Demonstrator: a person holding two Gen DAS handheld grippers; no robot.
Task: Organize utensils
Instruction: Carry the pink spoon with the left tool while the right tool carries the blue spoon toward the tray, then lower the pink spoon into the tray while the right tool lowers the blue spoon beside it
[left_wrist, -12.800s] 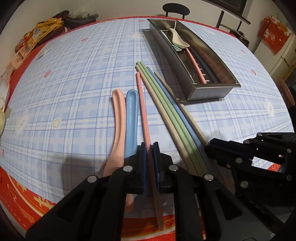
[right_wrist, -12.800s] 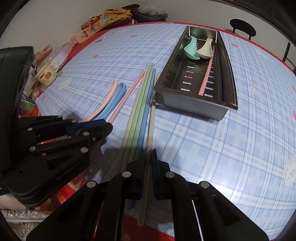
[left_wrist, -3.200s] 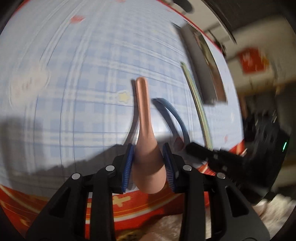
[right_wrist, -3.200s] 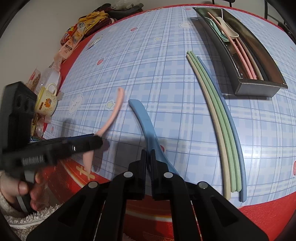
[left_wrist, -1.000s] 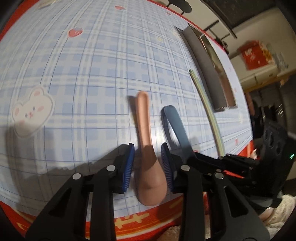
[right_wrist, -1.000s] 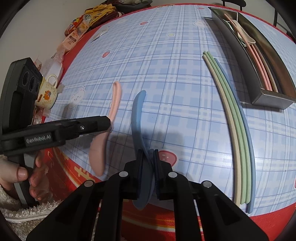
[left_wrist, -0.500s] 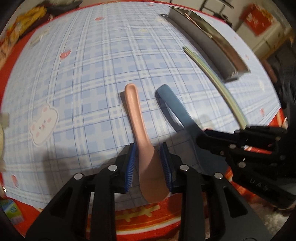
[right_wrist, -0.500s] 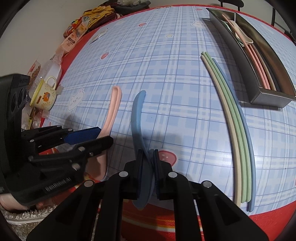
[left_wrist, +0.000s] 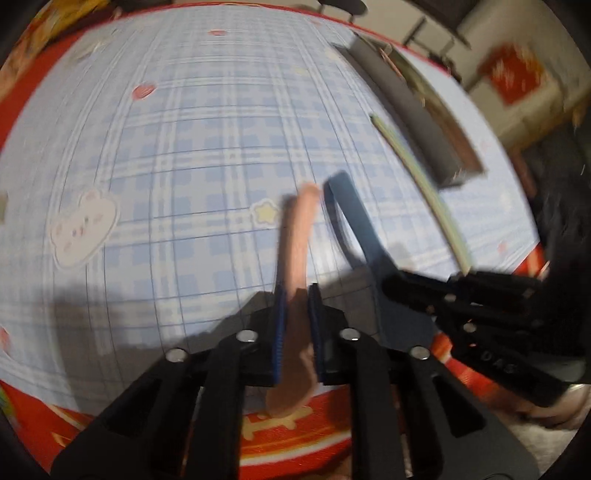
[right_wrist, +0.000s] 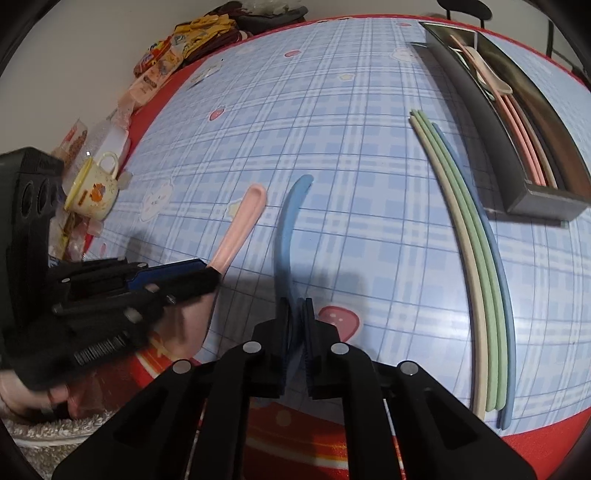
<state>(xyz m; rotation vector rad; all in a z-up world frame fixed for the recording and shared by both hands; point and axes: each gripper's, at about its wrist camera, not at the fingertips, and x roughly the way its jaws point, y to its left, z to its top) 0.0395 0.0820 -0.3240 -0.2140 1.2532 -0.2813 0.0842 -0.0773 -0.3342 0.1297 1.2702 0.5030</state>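
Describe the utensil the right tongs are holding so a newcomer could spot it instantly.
Start at the steel tray, then move across the plaid tablecloth past the loose chopsticks. It is the blue spoon in the right tongs. Its neighbour, the pink spoon, differs only in colour.

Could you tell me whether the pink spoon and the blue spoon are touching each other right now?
Apart. The right wrist view shows the pink spoon and the blue spoon with a strip of checked tablecloth between their handles along their whole visible length.

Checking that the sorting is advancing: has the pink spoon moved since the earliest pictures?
Yes. The pink spoon now lies well left of the chopstick bundle, no longer close beside it.
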